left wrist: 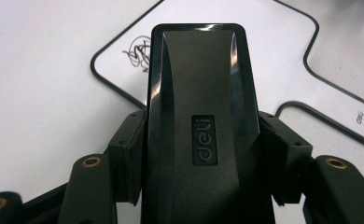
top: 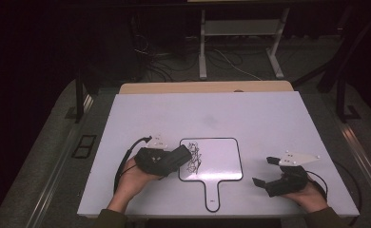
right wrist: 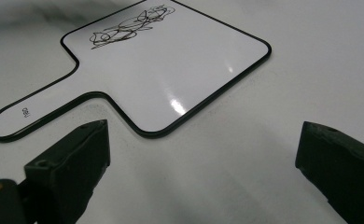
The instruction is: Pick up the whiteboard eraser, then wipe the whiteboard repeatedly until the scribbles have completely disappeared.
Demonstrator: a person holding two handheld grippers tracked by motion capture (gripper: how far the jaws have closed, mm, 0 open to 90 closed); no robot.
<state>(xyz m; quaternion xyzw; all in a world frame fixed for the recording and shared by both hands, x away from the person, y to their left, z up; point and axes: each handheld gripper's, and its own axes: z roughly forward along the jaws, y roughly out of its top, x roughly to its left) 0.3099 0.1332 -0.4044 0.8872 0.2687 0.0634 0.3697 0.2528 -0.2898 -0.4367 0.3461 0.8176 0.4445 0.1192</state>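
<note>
The left tongs (top: 186, 153) are pinching a black eraser block (left wrist: 201, 121); in the left gripper view its two sides sit pressed between the jaws, and the brand name is readable on its top. The long axis of the eraser runs straight out along the tongs, so its free end leads.

The thing to be wiped is the scribble (top: 193, 159), a knot of black lines on the small handled whiteboard (top: 221, 161). This board lies flat near the middle of the worktop (top: 269, 118), with its handle pointing to 6 o'clock, toward the person. The scribble is at the 9 o'clock edge of the board face, not in its middle.

In the high view, the free end of the eraser is just beside the scribble, and the scribble lies at about 3 o'clock from it. In the left gripper view the scribble shows a little at 11 o'clock from the eraser tip. I cannot tell whether the eraser touches the board or hangs a bit above it.

The right tongs (top: 264, 172) are spread wide and hold nothing; they rest at 3 o'clock from the board, well apart from the scribble. So the left hand is clearly the nearer one, and I judge that the coming move is a short sweep of the eraser toward 3 o'clock, across the lines.
</note>
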